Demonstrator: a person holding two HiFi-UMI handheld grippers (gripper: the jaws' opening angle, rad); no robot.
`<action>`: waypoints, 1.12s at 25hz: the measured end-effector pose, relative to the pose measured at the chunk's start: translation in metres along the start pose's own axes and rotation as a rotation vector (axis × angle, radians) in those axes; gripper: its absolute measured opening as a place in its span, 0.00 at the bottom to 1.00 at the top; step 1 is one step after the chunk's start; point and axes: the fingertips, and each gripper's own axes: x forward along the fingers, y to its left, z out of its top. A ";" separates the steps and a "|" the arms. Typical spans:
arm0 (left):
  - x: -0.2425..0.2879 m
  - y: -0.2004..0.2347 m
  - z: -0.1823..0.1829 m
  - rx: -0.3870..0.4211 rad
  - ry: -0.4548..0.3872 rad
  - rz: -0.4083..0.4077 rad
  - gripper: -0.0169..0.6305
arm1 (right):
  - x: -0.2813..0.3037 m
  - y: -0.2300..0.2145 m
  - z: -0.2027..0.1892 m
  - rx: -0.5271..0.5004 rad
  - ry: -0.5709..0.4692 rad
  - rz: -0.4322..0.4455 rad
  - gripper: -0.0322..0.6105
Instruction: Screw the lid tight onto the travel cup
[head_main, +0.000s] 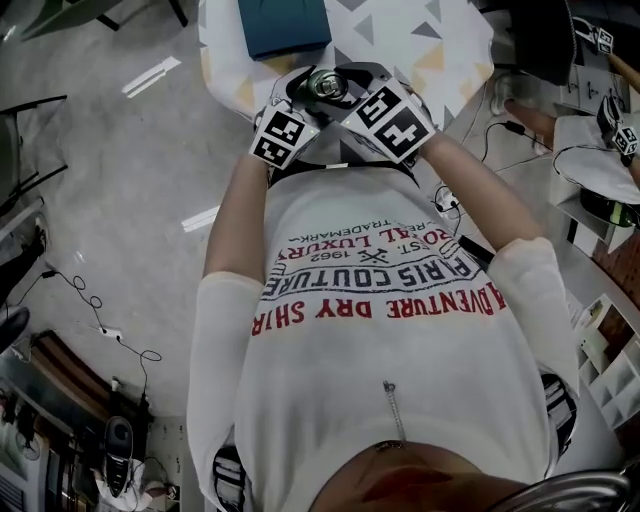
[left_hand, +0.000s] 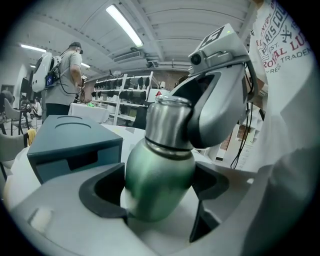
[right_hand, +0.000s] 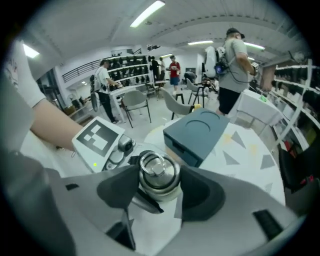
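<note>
Fingers of the left gripper (left_hand: 161, 182) pinch the cup (left_hand: 159, 160) by its green body, above the worktop's (head_main: 400, 40) near edge. Fingers of the right gripper (right_hand: 159, 189) clamp the lid (right_hand: 159, 172) on top.

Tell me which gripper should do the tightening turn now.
Right, I'd say. The right gripper grips the lid from above, placed to twist; the left gripper clamps the green travel cup by its body, steadying it.
</note>
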 end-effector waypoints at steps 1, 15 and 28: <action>0.000 0.000 0.000 -0.002 0.000 0.000 0.65 | 0.000 -0.001 0.000 0.030 -0.001 -0.026 0.45; 0.001 0.003 0.008 -0.014 -0.013 0.006 0.65 | -0.006 0.005 -0.009 -0.231 0.194 0.057 0.53; 0.001 0.001 0.001 -0.030 0.017 0.007 0.65 | -0.006 0.010 -0.007 -0.648 0.410 0.273 0.42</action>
